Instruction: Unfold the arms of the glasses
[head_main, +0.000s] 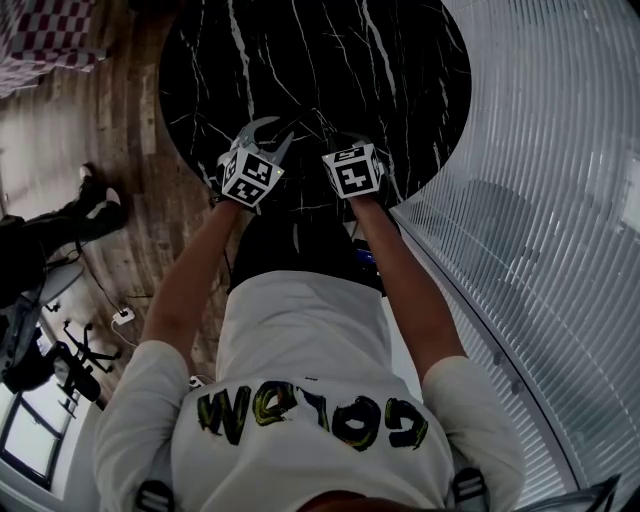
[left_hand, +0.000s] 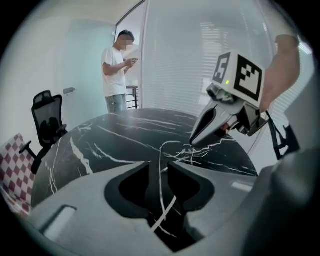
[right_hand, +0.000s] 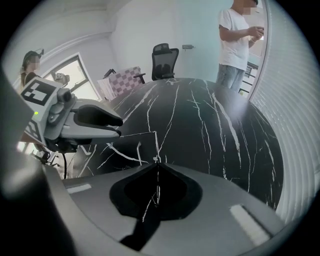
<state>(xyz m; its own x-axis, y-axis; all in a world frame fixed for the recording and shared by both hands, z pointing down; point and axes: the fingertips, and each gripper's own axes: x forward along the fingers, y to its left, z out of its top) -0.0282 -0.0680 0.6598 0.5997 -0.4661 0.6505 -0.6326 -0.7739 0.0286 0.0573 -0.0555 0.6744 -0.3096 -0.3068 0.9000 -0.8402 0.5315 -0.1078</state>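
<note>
Your right gripper (right_hand: 157, 161) pinched the thin wire-framed glasses (left_hand: 188, 150) at the round black marble table's (left_hand: 115, 135) near edge. Your left gripper (left_hand: 159, 168) stood open around one arm, seemingly mid-unfolding. The next move called for closing on it and swinging it outward.

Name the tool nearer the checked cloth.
Left. The left tool is over the table on the side of the checked cloth; the right tool is beyond it, toward the ribbed wall.
</note>
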